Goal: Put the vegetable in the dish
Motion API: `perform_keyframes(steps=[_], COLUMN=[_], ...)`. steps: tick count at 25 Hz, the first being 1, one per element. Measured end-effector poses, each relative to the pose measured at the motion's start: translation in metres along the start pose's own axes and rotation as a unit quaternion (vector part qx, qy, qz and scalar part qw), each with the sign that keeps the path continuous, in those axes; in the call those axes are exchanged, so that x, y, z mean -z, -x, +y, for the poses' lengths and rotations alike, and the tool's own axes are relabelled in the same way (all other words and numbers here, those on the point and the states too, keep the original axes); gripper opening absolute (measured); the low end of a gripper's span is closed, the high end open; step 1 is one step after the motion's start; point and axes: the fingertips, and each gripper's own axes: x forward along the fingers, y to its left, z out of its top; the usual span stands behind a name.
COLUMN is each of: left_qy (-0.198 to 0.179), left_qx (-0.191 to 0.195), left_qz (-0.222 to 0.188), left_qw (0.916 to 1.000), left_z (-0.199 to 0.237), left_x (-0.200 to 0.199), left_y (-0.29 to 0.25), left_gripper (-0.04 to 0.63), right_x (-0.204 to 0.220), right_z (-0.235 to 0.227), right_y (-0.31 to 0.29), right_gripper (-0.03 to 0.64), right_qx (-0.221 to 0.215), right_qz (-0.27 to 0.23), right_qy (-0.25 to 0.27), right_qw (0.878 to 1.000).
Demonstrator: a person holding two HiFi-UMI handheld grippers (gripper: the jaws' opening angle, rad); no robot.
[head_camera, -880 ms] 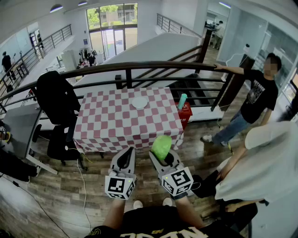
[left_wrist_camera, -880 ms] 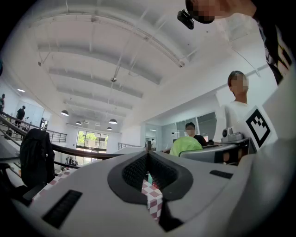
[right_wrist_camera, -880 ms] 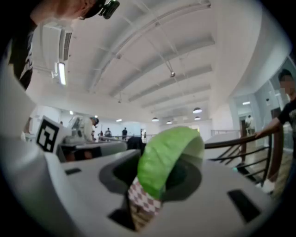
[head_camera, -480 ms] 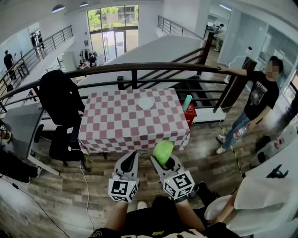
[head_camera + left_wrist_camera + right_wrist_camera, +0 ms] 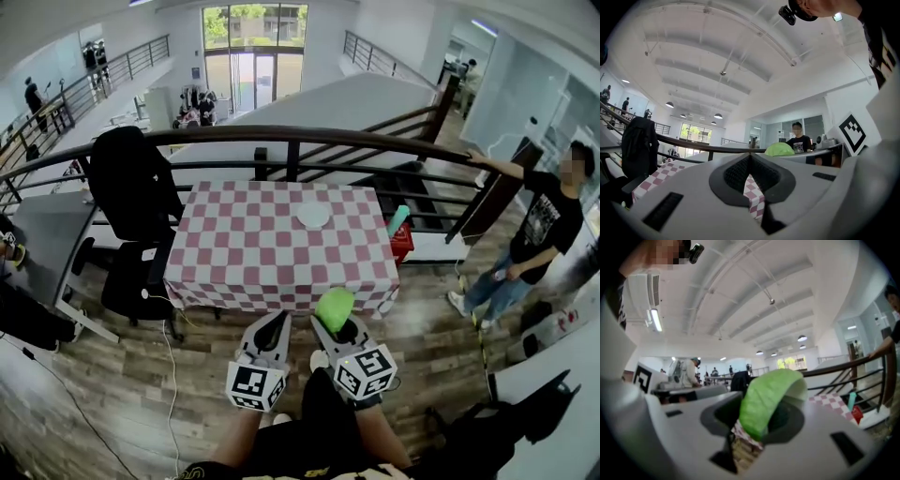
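Note:
My right gripper (image 5: pixel 337 317) is shut on a light green leafy vegetable (image 5: pixel 334 308), held up just short of the checked table's near edge. In the right gripper view the vegetable (image 5: pixel 766 401) fills the space between the jaws. My left gripper (image 5: pixel 275 328) is shut and holds nothing; it hangs beside the right one. From the left gripper view the vegetable (image 5: pixel 779 149) shows as a green dome over the right jaw. A small white dish (image 5: pixel 313 217) lies toward the far right of the red and white checked table (image 5: pixel 234 253).
A dark railing (image 5: pixel 281 136) runs behind the table. A black office chair (image 5: pixel 127 202) stands at the table's left. A red bin with a teal bottle (image 5: pixel 400 234) sits at its right end. A person in black (image 5: pixel 539 234) stands by the railing at the right.
The view has shifted so the table and dish sit lower and nearer. Both grippers keep their grip and spacing. The person in white at the right has left the frame.

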Motion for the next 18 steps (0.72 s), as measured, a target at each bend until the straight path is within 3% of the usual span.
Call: perform_keyframes(steps=[4,13,18], left_qy=[-0.012,-0.043,-0.038], left_qx=[-0.015,-0.057,-0.068], left_qz=[-0.004,-0.028,-0.035], left_qw=[0.9998,0.997,0.9964], left_z=[0.018,0.055,0.067], left_x=[-0.009,-0.04,-0.036], left_y=[-0.039,-0.154,-0.213], left_gripper=[0.02,0.02,0.02], right_x=[-0.012,-0.082,-0.095], right_z=[-0.029,-0.112,-0.16], right_y=[-0.038,-0.116,-0.138], right_gripper=[0.146,0.146,0.144], right_qx=[-0.02,-0.074,-0.086], right_qz=[-0.002,-0.04,-0.045], right_qy=[-0.015,0.009,0.016], right_qw=[1.0,0.996,0.995])
